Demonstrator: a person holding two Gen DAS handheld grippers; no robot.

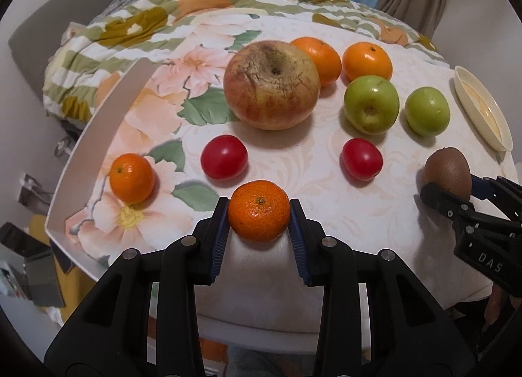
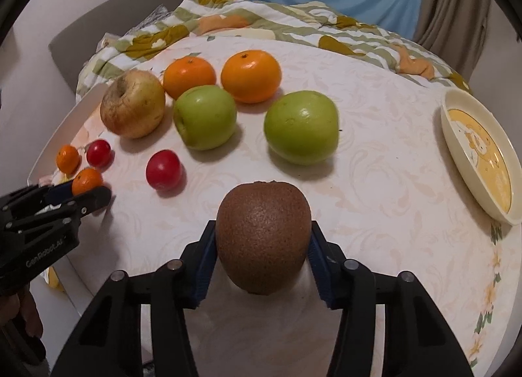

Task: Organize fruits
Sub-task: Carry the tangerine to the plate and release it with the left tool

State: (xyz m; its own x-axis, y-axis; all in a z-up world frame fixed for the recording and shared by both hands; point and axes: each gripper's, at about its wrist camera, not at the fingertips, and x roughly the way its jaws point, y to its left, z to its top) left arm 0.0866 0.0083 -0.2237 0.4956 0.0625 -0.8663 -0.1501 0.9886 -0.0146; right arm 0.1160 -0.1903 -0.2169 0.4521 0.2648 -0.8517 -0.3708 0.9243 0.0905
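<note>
Right wrist: plate (image 2: 450,135) interior pattern | left wrist: edge-on (image 1: 502,138)

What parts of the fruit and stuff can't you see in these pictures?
- Left wrist view: the kiwi's lower side, hidden by the right gripper.
- Left wrist view: one orange, partly behind the big apple.
- Right wrist view: the bottom of the small mandarin, covered by the left gripper.
- Both views: the fruits' undersides.

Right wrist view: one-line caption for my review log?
Right tongs clamp a kiwi above the table; green apples, oranges and a plate beyond.
</note>
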